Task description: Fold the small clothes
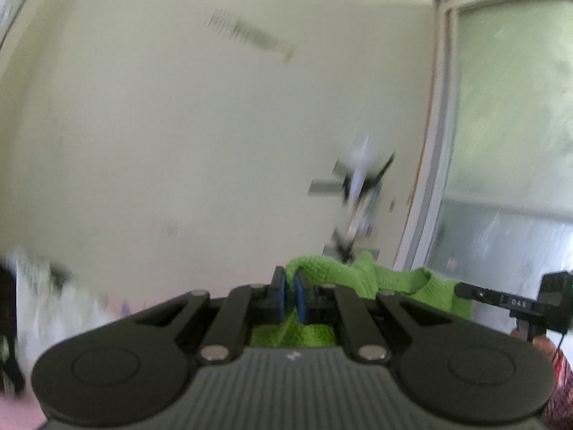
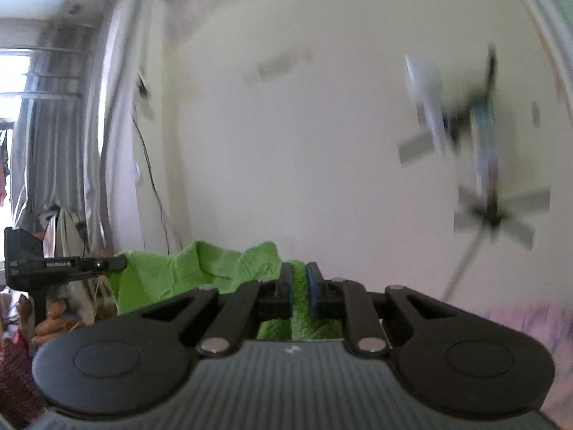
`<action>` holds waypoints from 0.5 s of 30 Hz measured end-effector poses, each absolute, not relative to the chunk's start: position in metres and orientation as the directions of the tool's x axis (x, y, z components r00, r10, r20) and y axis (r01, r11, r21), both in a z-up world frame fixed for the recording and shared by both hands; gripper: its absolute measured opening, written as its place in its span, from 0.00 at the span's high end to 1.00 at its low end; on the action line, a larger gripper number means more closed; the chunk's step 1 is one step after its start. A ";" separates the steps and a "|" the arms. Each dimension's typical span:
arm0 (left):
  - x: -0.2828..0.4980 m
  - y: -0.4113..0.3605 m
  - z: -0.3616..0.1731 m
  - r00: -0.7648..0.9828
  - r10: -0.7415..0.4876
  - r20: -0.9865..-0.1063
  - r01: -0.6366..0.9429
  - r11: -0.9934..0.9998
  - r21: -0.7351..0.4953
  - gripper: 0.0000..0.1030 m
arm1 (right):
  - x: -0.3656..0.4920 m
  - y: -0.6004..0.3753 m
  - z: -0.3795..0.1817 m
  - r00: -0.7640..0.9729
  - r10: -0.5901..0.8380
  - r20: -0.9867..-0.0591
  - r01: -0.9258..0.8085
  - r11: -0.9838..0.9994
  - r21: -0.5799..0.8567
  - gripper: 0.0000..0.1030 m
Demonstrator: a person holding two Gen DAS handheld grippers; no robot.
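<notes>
A small bright green knit garment (image 1: 386,279) hangs stretched in the air between my two grippers. My left gripper (image 1: 289,295) is shut on one edge of it, the cloth pinched between the blue pads. My right gripper (image 2: 300,292) is shut on the other edge of the green garment (image 2: 186,272). The right gripper also shows in the left wrist view (image 1: 519,301) at the far right, and the left gripper shows in the right wrist view (image 2: 64,263) at the left. Both views are tilted upward and blurred by motion.
A pale wall (image 1: 215,125) fills both views, with a tripod or lamp stand (image 2: 483,150) taped against it. A frosted window (image 1: 512,125) is on the right, grey curtains (image 2: 46,125) on the left. A pink surface (image 2: 519,319) shows low down.
</notes>
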State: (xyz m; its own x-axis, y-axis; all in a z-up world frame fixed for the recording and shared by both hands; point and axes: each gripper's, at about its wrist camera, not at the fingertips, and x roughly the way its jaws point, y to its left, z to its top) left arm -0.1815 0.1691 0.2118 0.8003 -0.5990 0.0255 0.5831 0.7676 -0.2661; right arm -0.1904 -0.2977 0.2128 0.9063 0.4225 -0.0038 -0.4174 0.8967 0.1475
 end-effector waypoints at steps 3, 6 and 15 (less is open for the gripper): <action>-0.200 0.166 0.256 0.803 -0.578 0.145 0.596 0.770 -0.227 0.95 | -0.209 -0.293 0.256 0.910 0.395 0.126 -0.405 0.911 0.072 0.92; -0.213 0.160 0.298 0.802 -0.549 0.237 0.592 0.781 -0.196 0.95 | -0.222 -0.291 0.296 0.905 0.358 0.229 -0.374 0.927 0.029 0.93; -0.209 0.123 0.368 0.827 -0.478 0.296 0.535 0.832 -0.148 0.95 | -0.219 -0.291 0.385 0.898 0.267 0.351 -0.278 0.960 -0.019 0.93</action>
